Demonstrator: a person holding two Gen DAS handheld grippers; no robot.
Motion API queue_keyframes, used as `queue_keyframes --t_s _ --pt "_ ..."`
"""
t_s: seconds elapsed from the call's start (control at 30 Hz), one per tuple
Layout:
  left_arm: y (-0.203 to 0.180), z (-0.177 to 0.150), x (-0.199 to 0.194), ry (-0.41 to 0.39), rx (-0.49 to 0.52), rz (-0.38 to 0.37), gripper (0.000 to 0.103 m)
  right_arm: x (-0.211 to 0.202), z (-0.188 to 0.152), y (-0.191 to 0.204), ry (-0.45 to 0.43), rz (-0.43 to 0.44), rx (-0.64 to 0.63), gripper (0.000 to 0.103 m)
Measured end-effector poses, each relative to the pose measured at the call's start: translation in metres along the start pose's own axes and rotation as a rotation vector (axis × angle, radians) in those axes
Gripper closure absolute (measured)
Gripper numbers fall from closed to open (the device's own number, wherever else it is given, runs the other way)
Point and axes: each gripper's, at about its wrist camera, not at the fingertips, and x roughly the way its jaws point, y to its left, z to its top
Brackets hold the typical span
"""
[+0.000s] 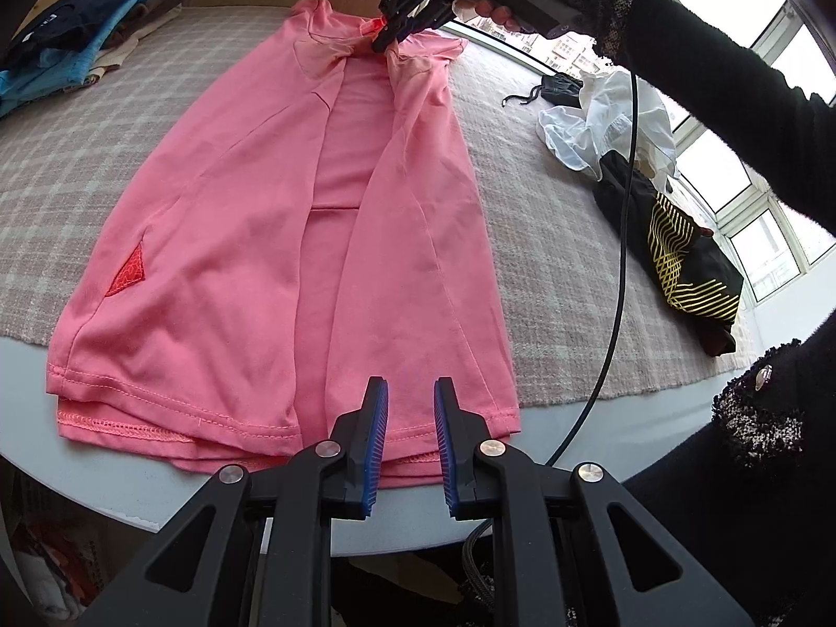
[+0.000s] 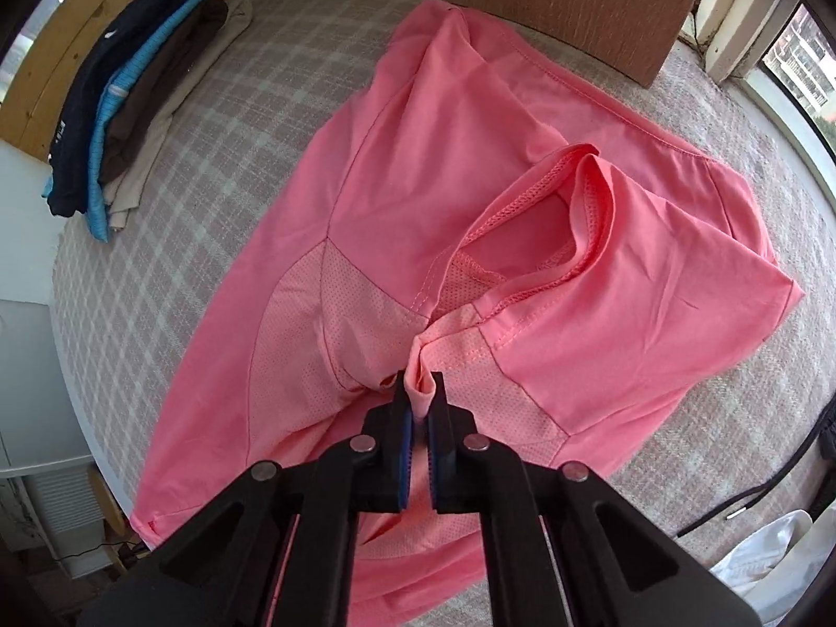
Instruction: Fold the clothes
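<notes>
At twelve o'clock on plaid cloth (image 1: 533, 240): right gripper (image 2: 419, 392) pinching collar fold of pink shirt (image 1: 261, 240), thin bite, could slip; left gripper (image 1: 411, 418) slightly parted, empty, above hem at six

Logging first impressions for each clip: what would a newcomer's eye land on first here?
The bright pink T-shirt, its sides folded inward, fills the middle of the checked beige cloth. At its collar end the right gripper is shut on a pinch of pink mesh fabric, while the left gripper hovers, slightly open, over the hem. A neat stack of dark and blue folded clothes sits at the far left corner.
</notes>
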Motion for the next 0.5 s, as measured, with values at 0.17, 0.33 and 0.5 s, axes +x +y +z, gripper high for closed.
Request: queue_keyframes --t_s 0.17,0.33,0.5 --pt "-0.004 0.002 -0.001 0.005 0.011 0.004 0.087 0.009 0.002 -0.013 0.002 0.057 0.051 0.091" --pt "-0.018 0.009 0.002 0.015 0.065 0.002 0.087 -0.018 -0.031 -0.042 0.018 0.156 0.032 0.076" --pt "-0.034 0.022 0.014 0.039 0.129 -0.044 0.087 -0.075 -0.024 -0.101 -0.233 0.07 0.112 0.059"
